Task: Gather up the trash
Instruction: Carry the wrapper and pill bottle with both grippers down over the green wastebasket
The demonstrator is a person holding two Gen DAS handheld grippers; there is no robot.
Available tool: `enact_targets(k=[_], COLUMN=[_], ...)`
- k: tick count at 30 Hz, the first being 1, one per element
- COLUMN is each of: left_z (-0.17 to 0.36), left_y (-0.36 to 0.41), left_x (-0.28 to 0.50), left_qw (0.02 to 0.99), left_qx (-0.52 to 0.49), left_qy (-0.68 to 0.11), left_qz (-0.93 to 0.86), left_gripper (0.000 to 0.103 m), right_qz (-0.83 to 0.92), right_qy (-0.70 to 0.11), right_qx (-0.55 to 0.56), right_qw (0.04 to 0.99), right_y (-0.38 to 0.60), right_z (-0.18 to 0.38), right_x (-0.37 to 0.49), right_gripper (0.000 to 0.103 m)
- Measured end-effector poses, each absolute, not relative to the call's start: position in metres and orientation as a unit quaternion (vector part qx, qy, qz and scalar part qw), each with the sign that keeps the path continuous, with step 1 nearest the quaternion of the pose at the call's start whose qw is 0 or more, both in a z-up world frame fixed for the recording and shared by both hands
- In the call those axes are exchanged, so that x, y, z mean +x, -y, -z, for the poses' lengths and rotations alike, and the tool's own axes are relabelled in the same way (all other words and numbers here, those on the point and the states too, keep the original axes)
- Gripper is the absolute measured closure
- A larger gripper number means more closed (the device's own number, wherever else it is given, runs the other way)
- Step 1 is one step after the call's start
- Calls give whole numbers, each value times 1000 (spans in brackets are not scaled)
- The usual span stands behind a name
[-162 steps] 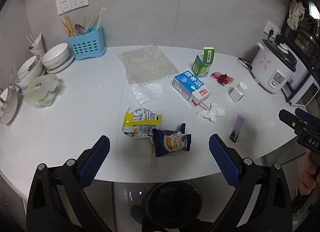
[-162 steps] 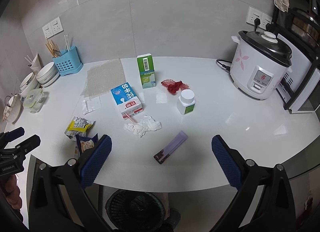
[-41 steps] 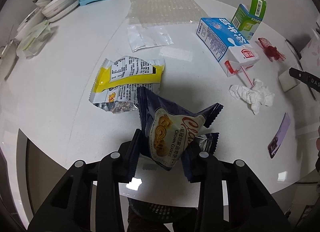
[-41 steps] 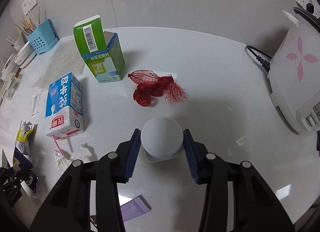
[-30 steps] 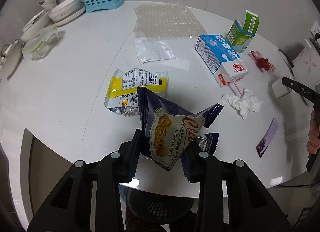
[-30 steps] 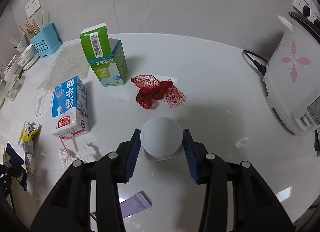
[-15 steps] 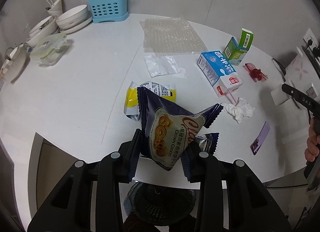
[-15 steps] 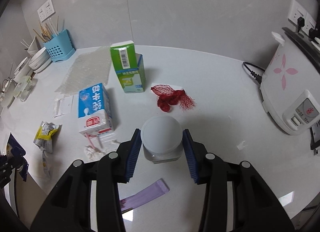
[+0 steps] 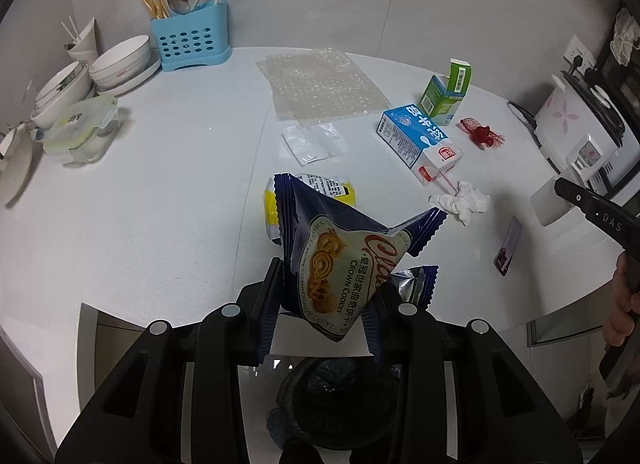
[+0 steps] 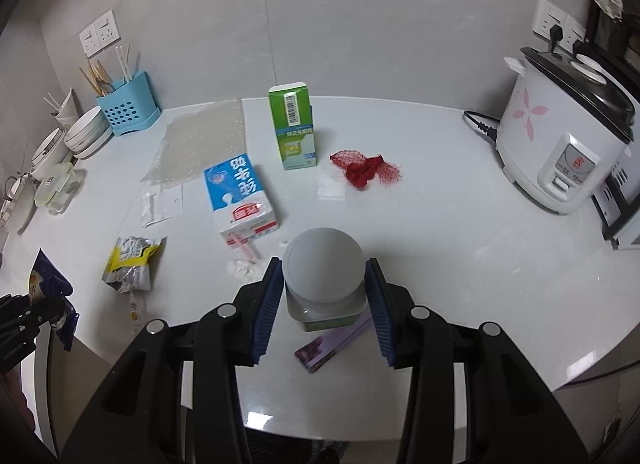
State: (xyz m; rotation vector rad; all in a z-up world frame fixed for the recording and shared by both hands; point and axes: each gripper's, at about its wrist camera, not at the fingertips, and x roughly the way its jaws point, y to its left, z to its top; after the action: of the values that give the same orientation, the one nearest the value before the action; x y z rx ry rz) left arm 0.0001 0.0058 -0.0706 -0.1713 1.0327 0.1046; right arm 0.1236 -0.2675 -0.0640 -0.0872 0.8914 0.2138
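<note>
Cookie bag [image 9: 340,264] hiding most of yellow wrapper [image 9: 272,204].

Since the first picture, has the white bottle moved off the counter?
Yes. The white bottle is lifted in the right gripper, above the purple packet.

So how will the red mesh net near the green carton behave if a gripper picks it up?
The red mesh net lies bunched and limp, so it is probably floppy and light. Its loose threads may snag on the fingers. It seems unlikely to roll.
</note>
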Motion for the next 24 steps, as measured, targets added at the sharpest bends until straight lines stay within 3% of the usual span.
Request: enact_targets(k=[24], left_z=[100], left_y=[-21], left_x=[-82], left_qw=[861], left_qx=[-66], left_qy=[-504], left_qz=[13], left_gripper=[68], right_qz=[-114], right_qy=[-452], right_qx=[-23], right_qw=[884], right_y=[209], right_z=[95], right_x=[-21], right_gripper=[63])
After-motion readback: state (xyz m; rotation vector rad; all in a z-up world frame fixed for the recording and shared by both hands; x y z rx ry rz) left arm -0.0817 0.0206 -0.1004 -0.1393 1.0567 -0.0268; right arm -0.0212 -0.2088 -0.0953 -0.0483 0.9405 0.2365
